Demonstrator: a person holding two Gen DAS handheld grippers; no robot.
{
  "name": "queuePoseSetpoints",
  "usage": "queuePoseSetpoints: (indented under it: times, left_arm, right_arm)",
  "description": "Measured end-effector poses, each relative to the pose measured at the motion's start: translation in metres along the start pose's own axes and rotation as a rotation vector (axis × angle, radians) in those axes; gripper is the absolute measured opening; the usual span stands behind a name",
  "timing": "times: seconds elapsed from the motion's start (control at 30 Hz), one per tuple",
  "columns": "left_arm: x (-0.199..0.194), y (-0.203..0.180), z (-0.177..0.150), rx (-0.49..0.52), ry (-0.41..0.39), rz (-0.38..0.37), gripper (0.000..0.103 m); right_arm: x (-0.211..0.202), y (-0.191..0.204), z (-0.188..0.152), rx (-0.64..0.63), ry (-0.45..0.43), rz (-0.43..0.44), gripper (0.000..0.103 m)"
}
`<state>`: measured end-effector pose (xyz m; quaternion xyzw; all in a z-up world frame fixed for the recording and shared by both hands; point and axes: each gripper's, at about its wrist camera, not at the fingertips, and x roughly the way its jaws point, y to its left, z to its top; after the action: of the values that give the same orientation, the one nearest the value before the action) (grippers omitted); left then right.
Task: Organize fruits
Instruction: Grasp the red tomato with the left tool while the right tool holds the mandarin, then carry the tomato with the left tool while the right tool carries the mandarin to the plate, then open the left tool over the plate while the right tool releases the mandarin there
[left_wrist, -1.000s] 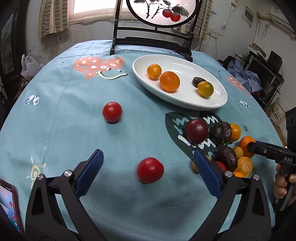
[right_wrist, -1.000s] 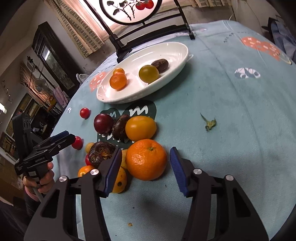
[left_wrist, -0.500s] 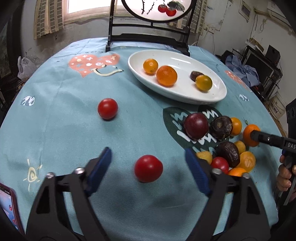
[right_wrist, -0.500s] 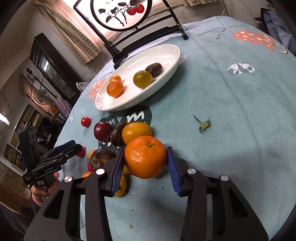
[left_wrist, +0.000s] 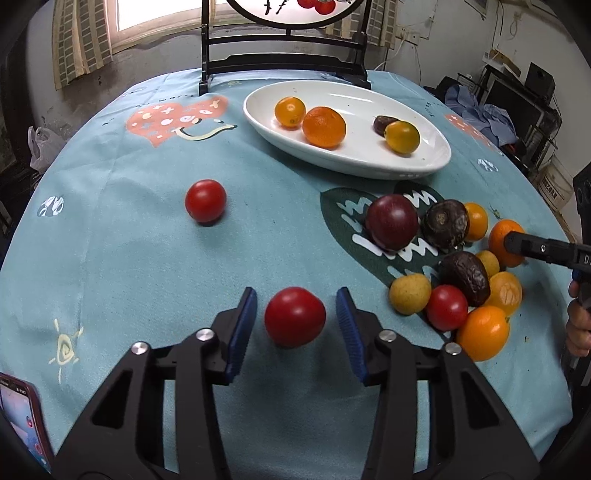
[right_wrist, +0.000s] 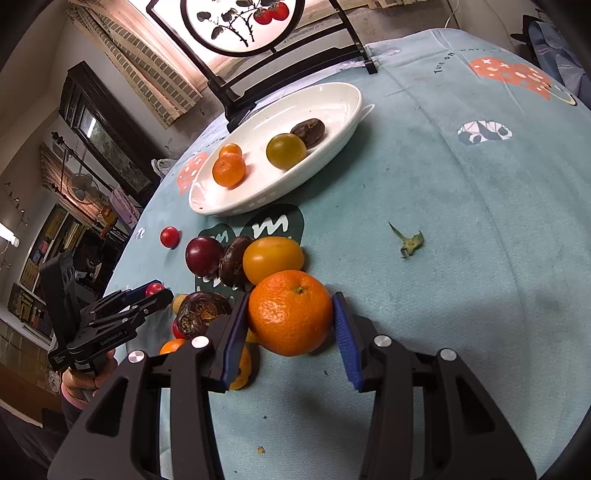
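Observation:
A red tomato lies on the blue tablecloth between the jaws of my left gripper. Those jaws are closing, and a narrow gap still shows on each side of the tomato. My right gripper is shut on a large orange at the edge of a fruit pile, with both blue pads against its sides. The white oval plate further back holds two orange fruits, a yellow one and a dark one. A second tomato sits alone on the left.
A phone lies at the table's near left edge. A dark chair back stands behind the plate. A green leaf scrap lies right of the pile. A hand holds the right gripper's handle.
The left jaws have narrowed from wide apart to close around the tomato. The right jaws have closed onto the orange. Both hands stayed nearly in place.

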<state>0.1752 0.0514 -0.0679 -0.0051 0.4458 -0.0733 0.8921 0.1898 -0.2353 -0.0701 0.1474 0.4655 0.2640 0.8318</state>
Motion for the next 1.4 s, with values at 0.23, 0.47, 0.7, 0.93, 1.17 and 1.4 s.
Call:
queuePoseSetpoints:
  times: [0.23, 0.47, 0.7, 0.93, 1.17, 1.4]
  left_arm:
    - [-0.002, 0.001, -0.001, 0.004, -0.004, 0.009, 0.031]
    - [-0.002, 0.002, -0.001, -0.003, -0.001, 0.007, 0.031]
    - [-0.012, 0.001, 0.018, -0.034, -0.032, -0.050, 0.031]
    - [-0.027, -0.013, 0.060, -0.007, -0.098, -0.081, 0.031]
    - [0.009, -0.017, 0.133, -0.100, -0.128, -0.126, 0.031]
    - [0.062, -0.030, 0.148, -0.077, -0.047, -0.088, 0.031]
  right_arm:
    - [0.002, 0.001, 0.000, -0.006, 0.002, -0.011, 0.045]
    - [-0.001, 0.005, 0.000, -0.035, -0.021, -0.044, 0.045]
    - [-0.003, 0.016, 0.008, -0.091, -0.039, -0.082, 0.045]
    - [-0.006, 0.030, 0.035, -0.157, -0.067, -0.113, 0.045]
    - [0.016, 0.032, 0.099, -0.158, -0.196, -0.156, 0.045]
    - [0.061, 0.020, 0.122, -0.147, -0.164, -0.202, 0.045]
